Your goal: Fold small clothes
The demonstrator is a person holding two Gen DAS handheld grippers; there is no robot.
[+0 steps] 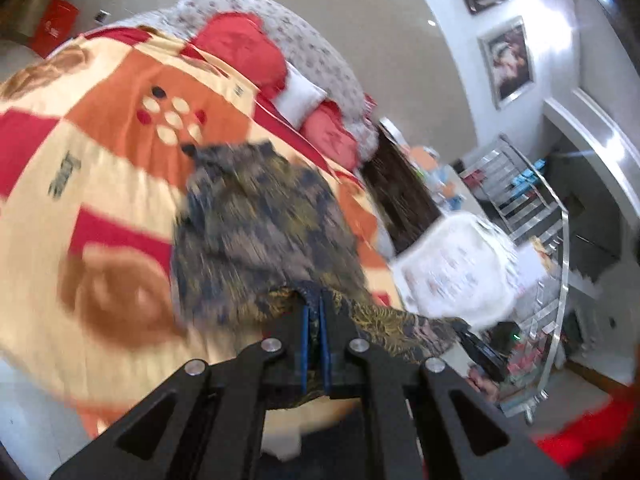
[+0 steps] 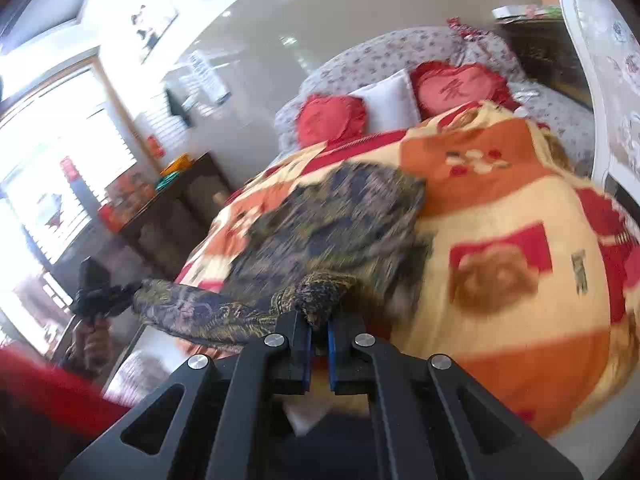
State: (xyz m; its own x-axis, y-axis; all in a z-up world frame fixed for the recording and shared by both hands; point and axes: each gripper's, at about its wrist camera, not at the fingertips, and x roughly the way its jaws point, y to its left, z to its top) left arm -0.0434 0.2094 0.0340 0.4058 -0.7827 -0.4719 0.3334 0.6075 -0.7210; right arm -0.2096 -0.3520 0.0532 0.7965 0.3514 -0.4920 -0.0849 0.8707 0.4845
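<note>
Left gripper (image 1: 316,312): fingers closed together, pinching a fold of the patterned garment (image 1: 264,216) at the tips; angled downward.

Right gripper (image 2: 319,326): fingers likewise closed, clamped on a bunched edge of the same garment; angled downward.

Both grippers are raised side by side, the cloth stretched between them.

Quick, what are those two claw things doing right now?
Left gripper: closed, pinching the patterned garment.
Right gripper: closed, pinching the same garment's other corner.
</note>
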